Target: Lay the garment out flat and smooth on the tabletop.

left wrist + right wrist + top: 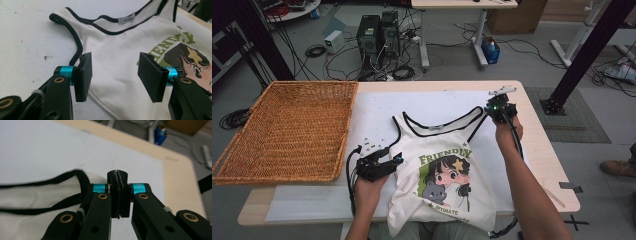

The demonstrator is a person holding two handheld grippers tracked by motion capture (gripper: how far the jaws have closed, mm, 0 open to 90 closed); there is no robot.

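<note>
A white tank top (pixel 432 145) with black trim and a cartoon girl print lies flat on a white sheet (pixel 372 107), its hem over the table's near edge. My left gripper (pixel 398 159) hovers at the top's left side seam; in the left gripper view it (pixel 115 73) stands open over the white cloth (pixel 117 47), with nothing pinched. My right gripper (pixel 495 107) is at the end of the right shoulder strap. In the right gripper view it (pixel 117 173) is shut, pads together, with the strap (pixel 75 176) just beside its left jaw. I see no cloth between the pads.
A large wicker basket (pixel 287 127) sits on the table's left part, partly over the left edge. The wooden table edge (pixel 542 145) runs close to the right hand. Computer towers (pixel 377 35) and cables lie on the floor beyond the table.
</note>
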